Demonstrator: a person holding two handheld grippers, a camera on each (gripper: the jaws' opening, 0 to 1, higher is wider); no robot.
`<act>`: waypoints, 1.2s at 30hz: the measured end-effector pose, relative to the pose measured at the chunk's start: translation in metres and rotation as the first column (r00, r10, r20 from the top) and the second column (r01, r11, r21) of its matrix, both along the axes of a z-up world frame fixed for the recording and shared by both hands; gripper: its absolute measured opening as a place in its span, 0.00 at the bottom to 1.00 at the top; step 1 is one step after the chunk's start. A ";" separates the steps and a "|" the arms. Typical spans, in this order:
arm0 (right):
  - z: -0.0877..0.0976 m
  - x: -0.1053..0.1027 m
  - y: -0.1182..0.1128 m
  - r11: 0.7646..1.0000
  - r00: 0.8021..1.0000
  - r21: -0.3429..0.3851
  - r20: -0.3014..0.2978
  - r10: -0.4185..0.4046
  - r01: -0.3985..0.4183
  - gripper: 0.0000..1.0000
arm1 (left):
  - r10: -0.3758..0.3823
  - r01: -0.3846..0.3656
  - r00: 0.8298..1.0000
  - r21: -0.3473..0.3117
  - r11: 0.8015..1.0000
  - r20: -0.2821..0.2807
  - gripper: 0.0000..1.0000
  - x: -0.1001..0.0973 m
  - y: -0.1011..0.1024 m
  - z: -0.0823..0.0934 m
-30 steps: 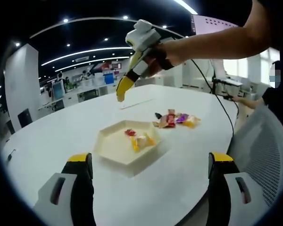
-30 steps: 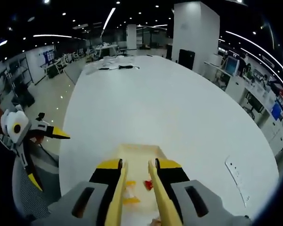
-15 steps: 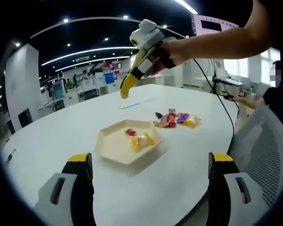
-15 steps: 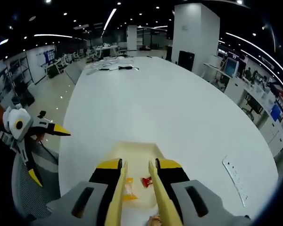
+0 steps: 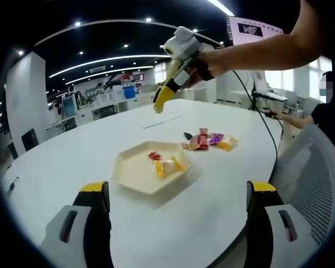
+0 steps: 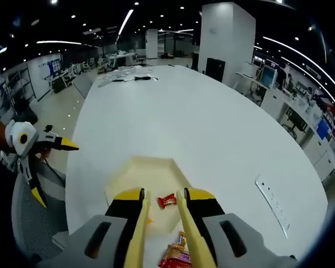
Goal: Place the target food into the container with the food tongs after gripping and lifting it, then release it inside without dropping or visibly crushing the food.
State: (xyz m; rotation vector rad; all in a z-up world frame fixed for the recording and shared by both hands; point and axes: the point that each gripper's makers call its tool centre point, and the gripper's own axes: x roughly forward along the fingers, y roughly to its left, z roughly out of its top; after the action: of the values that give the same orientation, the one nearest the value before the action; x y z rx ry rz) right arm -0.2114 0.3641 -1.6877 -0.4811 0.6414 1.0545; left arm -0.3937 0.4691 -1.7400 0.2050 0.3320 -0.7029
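Candies (image 5: 165, 163) lie in the tray (image 5: 129, 177) on the white table (image 5: 72, 151): in the left gripper view I see a red one and a yellow-and-white cluster inside it, toward its far right part. Right of the tray, apart from it, a loose pile (image 5: 207, 141) of wrapped sweets rests on the table. My left claw (image 5: 178, 218) is spread wide, its two jaws standing far apart at the bottom of the view with nothing between them, short of the tray. Above the table, the right claw (image 5: 162, 99) hangs in the air at the end of a person's arm (image 5: 268, 50), its yellow tips together and pointing down, well above the tray. A mesh chair (image 5: 318, 184) stands at the right.

In the right gripper view, my right claw (image 6: 162, 223) looks down over the tray (image 6: 123, 178). Its jaws are nearly closed, with only a narrow gap, and I see nothing held between them. A red candy (image 6: 167, 200) shows in that gap, lying in the tray. Below it, some of the pile (image 6: 176, 254) of sweets shows between the jaws. The left claw (image 6: 44, 167) is at the left edge, jaws splayed.
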 end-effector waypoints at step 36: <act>-0.023 0.006 -0.067 0.997 0.998 -0.044 -0.001 -0.068 0.068 0.28 | -0.014 0.014 1.000 0.011 1.000 -0.022 0.97 -0.002 -0.002 -0.005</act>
State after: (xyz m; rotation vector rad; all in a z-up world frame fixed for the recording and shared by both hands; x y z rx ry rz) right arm -0.2052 0.2974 -1.7106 -0.4932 0.6804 0.9787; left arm -0.3955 0.4672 -1.7455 0.2108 0.3558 -0.7177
